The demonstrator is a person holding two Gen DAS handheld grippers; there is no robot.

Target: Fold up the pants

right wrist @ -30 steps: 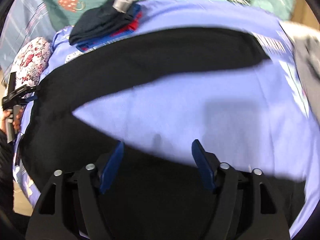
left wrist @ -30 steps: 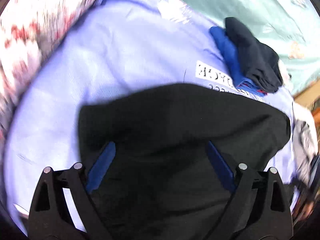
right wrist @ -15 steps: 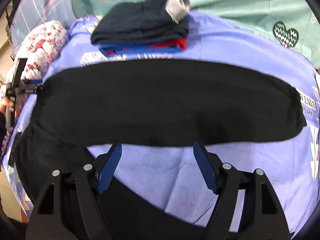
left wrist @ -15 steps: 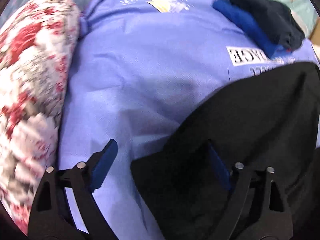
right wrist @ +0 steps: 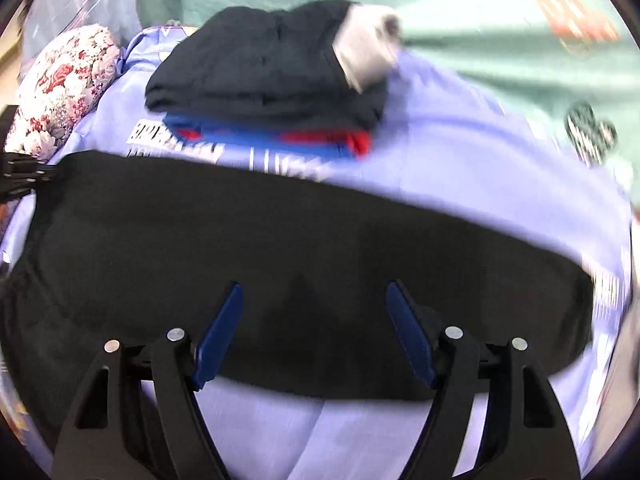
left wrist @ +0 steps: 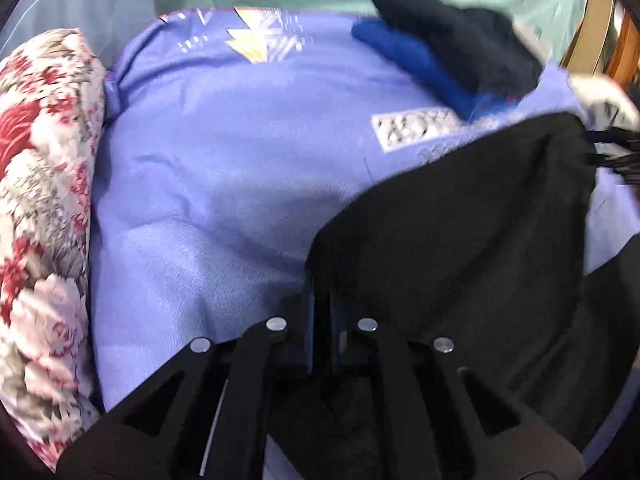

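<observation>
Much here is blurred or cut off. In my left view, my left claw (left wrist: 320,300) has its jaws drawn together on the corner of the black pants (left wrist: 460,240); the pads are nearly buried in dark cloth, only a sliver of blue showing, and the jaws have just been closing with that cloth between them. The pants run from the claw toward 2 o'clock, and their lower part is lost behind my own black frame. At 3 o'clock a bit of black gear pokes in, too cut off to name with certainty.

In my right view, my right claw (right wrist: 316,328) stands wide, its blue pads (right wrist: 222,332) over the pants (right wrist: 300,260) with nothing between them; I cannot tell whether they touch the cloth. The pants lie as a long band across the blue sheet (right wrist: 460,140), from 9 to 3 o'clock. The far right end smears into blur.

At 12 o'clock sits a pile of folded clothes (right wrist: 260,68), dark on top, blue and red beneath, a grey piece at its right. A floral pillow (left wrist: 40,200) fills the left view's 9 o'clock edge, partly cropped.
</observation>
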